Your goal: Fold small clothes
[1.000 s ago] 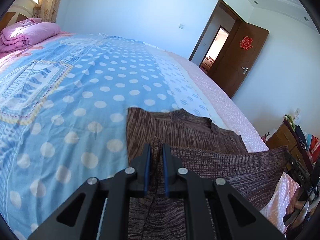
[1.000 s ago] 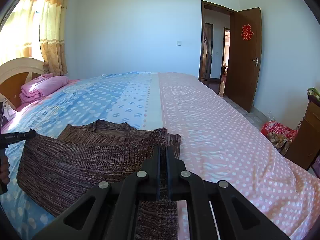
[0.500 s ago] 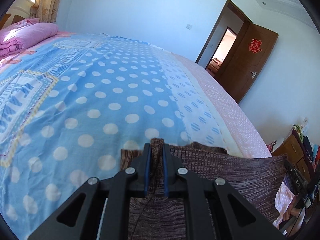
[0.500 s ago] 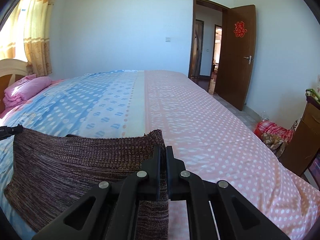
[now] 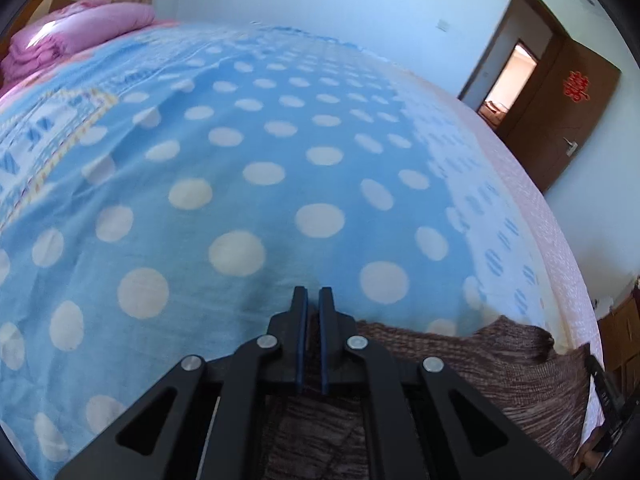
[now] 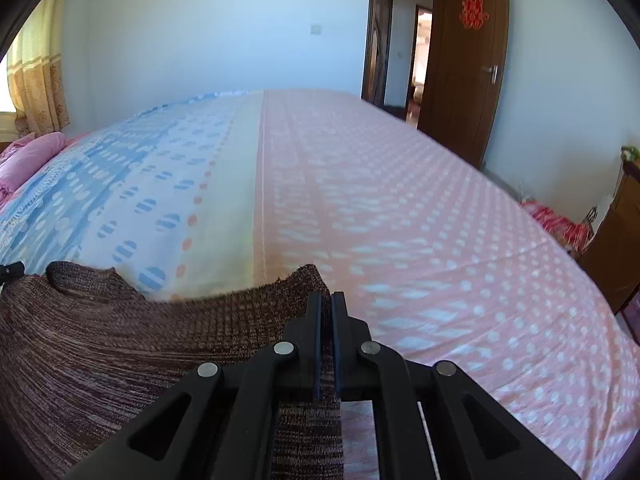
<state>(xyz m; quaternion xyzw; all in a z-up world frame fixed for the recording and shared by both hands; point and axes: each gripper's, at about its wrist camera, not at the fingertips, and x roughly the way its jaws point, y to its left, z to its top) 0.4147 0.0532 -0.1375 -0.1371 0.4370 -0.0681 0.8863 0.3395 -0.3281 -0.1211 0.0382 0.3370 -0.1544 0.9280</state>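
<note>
A brown knitted sweater (image 6: pixel 100 344) lies on the bed, its edge stretched between my two grippers. My left gripper (image 5: pixel 313 294) is shut on the sweater's left edge; the knit (image 5: pixel 500 364) runs off to the right below the jaws. My right gripper (image 6: pixel 326 298) is shut on the sweater's right edge, with knit pinched between the fingers. The far tip of the left gripper (image 6: pixel 10 270) shows at the left rim of the right wrist view. The right gripper's body (image 5: pixel 600 384) shows at the right rim of the left wrist view.
The bed sheet is blue with white dots (image 5: pixel 260 184) on the left and pink with white dots (image 6: pixel 420 220) on the right. A folded pink quilt (image 5: pixel 80 36) lies at the head. A brown door (image 6: pixel 464 64) stands open. A wooden cabinet (image 6: pixel 616 240) stands at the right.
Both grippers have carried the sweater's edge forward and down toward the sheet. The lower layer with the collar, seen earlier, is now covered by the folded-over part.
</note>
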